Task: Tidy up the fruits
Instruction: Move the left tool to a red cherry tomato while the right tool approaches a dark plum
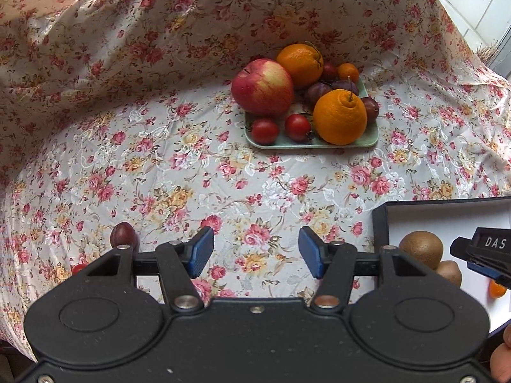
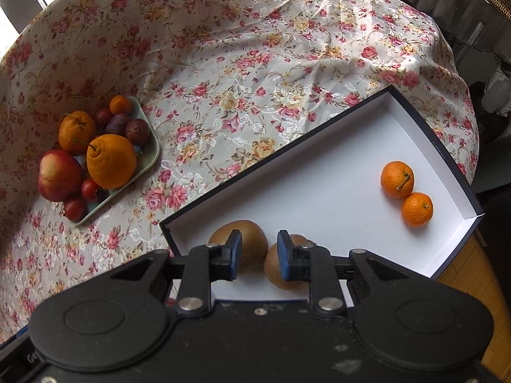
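The left gripper hangs over the flowered cloth with its blue fingers spread about halfway and nothing between them, only bare cloth below. A dark plum lies on the cloth just beside its left finger, untouched. The right gripper points down into the white-lined box; its fingers are drawn in as near as they go, a narrow gap left, and they pinch nothing. Below them two kiwis sit side by side in the near corner of the box, seemingly untouched. Two small mandarins touch each other at the box's far right side. Well apart on the cloth, a green tray holds an apple, two big oranges, plums, a small mandarin and two cherry tomatoes
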A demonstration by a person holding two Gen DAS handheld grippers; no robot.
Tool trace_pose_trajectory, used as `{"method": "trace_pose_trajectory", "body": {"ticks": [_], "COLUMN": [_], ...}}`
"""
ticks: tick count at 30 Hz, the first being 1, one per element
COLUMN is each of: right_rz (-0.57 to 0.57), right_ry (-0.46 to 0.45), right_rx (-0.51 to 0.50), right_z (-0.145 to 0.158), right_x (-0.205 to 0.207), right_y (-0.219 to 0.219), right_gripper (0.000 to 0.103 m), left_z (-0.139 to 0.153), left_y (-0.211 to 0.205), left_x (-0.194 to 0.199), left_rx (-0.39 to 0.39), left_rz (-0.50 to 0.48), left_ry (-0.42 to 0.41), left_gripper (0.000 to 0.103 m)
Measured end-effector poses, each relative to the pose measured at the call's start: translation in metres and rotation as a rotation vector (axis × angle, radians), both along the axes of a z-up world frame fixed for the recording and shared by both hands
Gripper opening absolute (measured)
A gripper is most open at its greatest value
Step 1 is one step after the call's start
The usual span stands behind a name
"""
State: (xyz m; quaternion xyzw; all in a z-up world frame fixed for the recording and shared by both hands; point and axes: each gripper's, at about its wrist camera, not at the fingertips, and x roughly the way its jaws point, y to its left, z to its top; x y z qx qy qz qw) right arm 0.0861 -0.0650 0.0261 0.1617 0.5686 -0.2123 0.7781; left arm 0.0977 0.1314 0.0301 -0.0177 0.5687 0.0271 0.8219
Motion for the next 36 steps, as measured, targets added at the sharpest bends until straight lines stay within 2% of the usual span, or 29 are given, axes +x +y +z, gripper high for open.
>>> {"method": "trace_pose_trajectory", "body": {"ticks": [3, 9, 16, 24, 27, 36], "right_rz": [0.038, 0.197, 0.228, 0.188, 0.227, 0.302], "right_ry": [0.026, 0.071, -0.021, 0.054, 0.095, 0.119], "right_rx": [-0.004, -0.046, -0.046, 0.047, 0.07, 0.039], "right_z": [0.0, -0.002, -0.004, -0.028, -0.036, -0.04], "right_x": [0.008, 0.021, 0.019, 0.027, 0.029, 0.03], "right_y": [0.025, 0.089, 0.141, 0.167, 0.177, 0.199], "right_gripper": [0.026, 0.026, 0.026, 0.026, 0.026, 0.024], "left_z": [-0.001, -0.007, -0.015, -0.016, -0.017, -0.022], "left_y": [0.024, 0.068, 0.117, 0.157, 0.166, 0.189], "left_x": [-0.003, -0.012, -0.018, -0.02, -0.02, -0.024], "left_rx": [0.006, 0.035, 0.045, 0.018, 0.018, 0.016], "left_rz": [0.036, 0.087, 0.157, 0.218, 0.227, 0.255], "left_ry": [-0.004, -0.004, 0.016, 0.025, 0.024, 0.04], "left_gripper": [0.062, 0.063, 0.063, 0.063, 0.063, 0.063]}}
